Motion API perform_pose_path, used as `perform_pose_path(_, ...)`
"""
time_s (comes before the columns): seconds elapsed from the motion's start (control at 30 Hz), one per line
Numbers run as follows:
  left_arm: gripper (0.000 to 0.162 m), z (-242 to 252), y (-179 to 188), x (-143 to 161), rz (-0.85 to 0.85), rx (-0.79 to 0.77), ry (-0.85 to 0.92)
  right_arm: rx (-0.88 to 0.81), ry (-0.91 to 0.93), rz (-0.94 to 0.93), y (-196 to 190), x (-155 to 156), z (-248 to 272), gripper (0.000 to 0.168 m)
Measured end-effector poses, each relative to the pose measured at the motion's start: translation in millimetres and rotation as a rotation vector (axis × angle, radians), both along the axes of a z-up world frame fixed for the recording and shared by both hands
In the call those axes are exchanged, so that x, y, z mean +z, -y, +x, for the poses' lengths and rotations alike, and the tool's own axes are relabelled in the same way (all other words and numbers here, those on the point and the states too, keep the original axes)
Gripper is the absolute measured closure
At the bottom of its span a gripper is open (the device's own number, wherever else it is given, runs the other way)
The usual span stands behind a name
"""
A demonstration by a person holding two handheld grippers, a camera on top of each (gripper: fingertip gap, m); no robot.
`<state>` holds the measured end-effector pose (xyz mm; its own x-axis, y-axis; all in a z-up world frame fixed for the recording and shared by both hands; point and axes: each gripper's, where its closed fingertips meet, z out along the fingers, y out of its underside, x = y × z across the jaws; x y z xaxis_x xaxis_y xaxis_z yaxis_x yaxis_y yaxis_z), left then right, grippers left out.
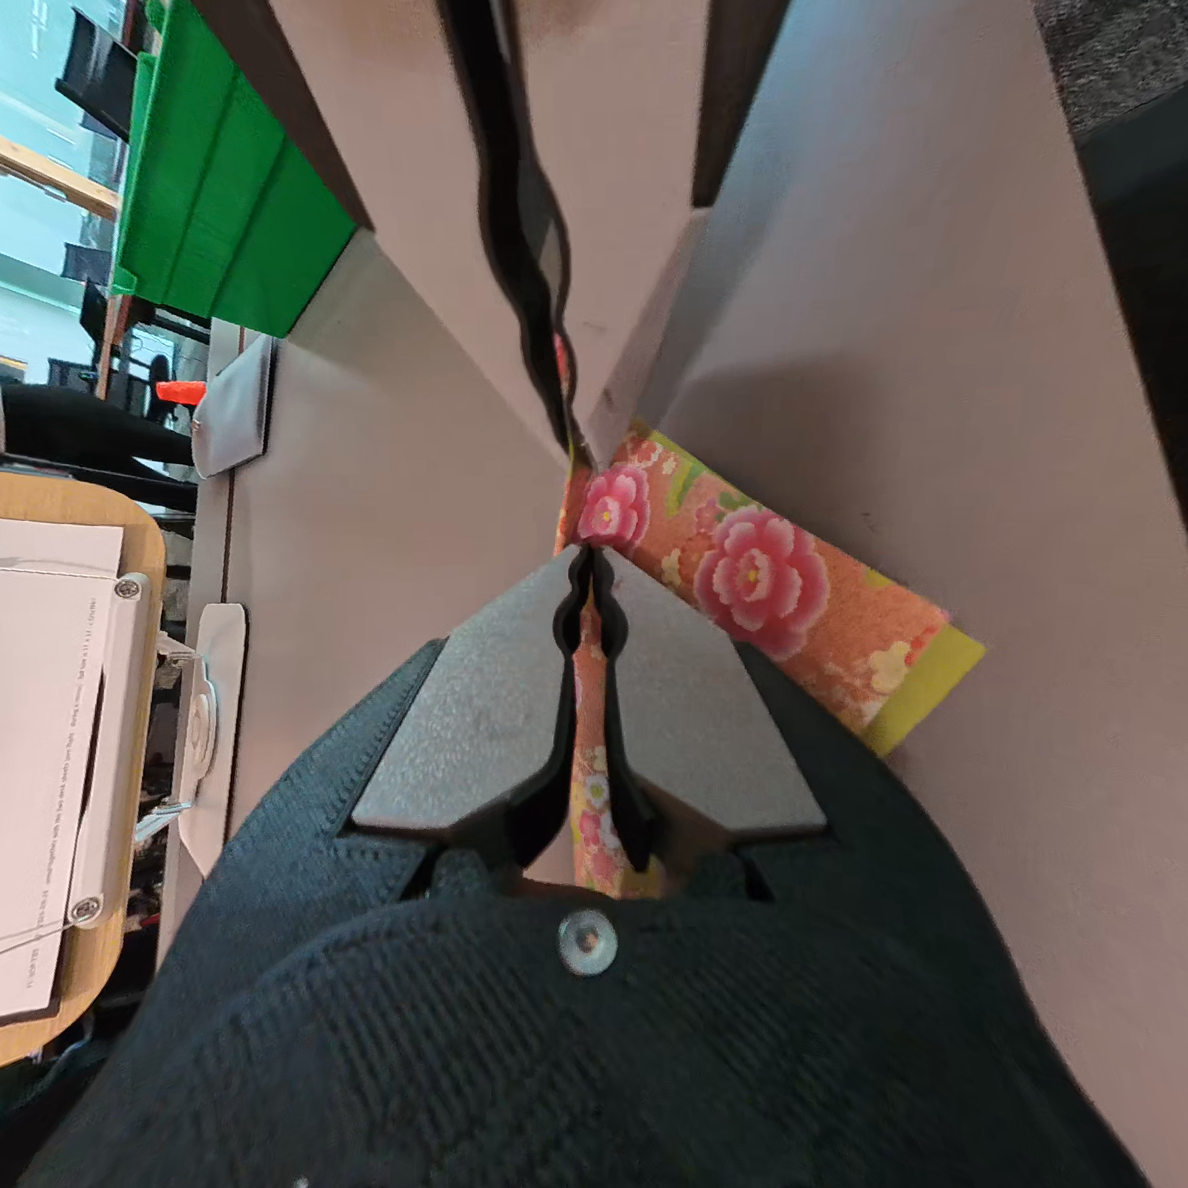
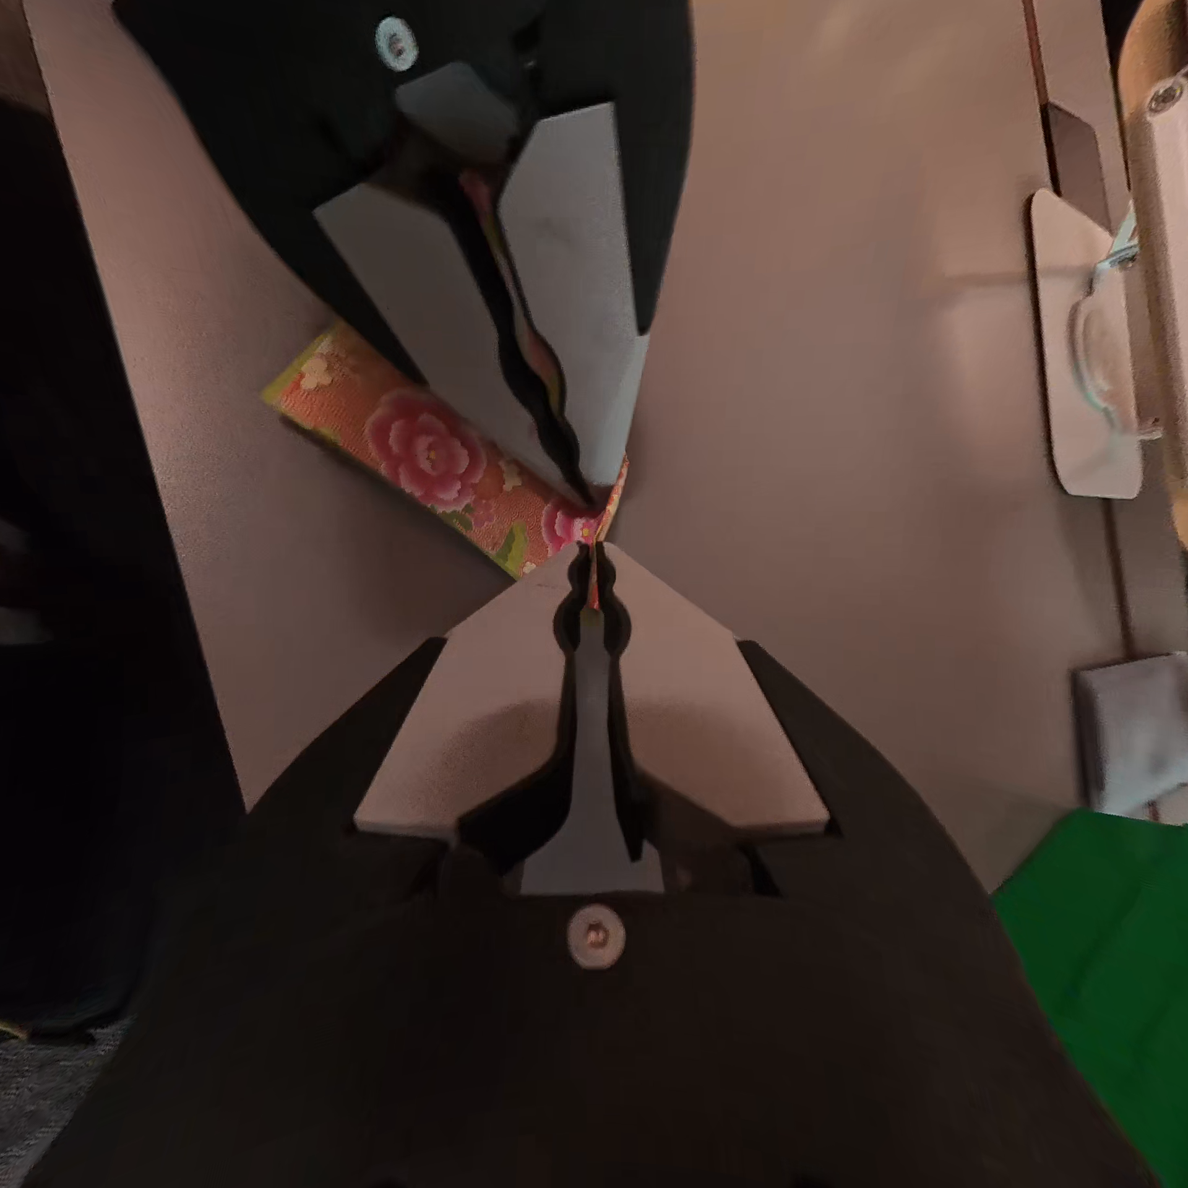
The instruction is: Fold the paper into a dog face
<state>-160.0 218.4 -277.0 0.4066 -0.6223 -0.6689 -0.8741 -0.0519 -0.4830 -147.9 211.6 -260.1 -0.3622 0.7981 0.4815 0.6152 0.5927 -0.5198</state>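
Note:
The folded paper (image 1: 758, 578) is orange with pink flowers and a yellow-green border, and it rests on the pale table (image 1: 386, 514). My left gripper (image 1: 588, 556) is shut on one corner of it, and a strip of paper runs back between its fingers. My right gripper (image 2: 591, 556) is shut on the same corner from the opposite side, with a thin paper edge between its tips. The two grippers meet tip to tip. The right gripper also shows in the left wrist view (image 1: 578, 443), and the left gripper in the right wrist view (image 2: 582, 495). The paper (image 2: 418, 450) extends left there.
A green bin (image 1: 212, 193) stands past the table's far edge and also shows in the right wrist view (image 2: 1093, 964). A wooden board with white sheets (image 1: 64, 707) lies beside the table. Metal clamp plates (image 1: 212, 707) (image 2: 1080, 353) sit on the table edge.

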Motion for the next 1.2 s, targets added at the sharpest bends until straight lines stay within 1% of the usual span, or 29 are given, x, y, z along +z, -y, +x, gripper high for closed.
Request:
perform_pose_path(0.1,0.162,0,5,3,-0.009,0.013,0.062,0.034,0.013,-0.006,7,0,2,0.168)
perform_pose_path(0.23,0.162,10,21,17,0.015,-0.02,0.093,0.006,0.01,-0.082,3,3,3,0.168)
perform_pose_path(0.3,0.162,13,27,14,-0.026,-0.029,0.086,0.007,0.002,-0.098,3,5,2,0.168)
perform_pose_path(0.4,0.162,7,27,-1,-0.071,-0.005,0.037,0.009,0.001,-0.081,4,6,1,0.168)
perform_pose_path(0.57,0.162,7,21,-1,-0.036,0.018,0.042,0.059,0.008,-0.058,16,4,1,0.168)
perform_pose_path(0.77,0.162,7,20,0,-0.027,0.026,0.063,0.067,0.065,-0.033,23,-10,1,0.168)
perform_pose_path(0.9,0.162,7,21,0,-0.02,0.026,0.064,0.064,0.096,-0.083,25,-16,3,0.164)
perform_pose_path(1.2,0.162,5,20,1,-0.023,0.027,0.084,0.11,0.133,-0.231,32,-16,9,0.152)
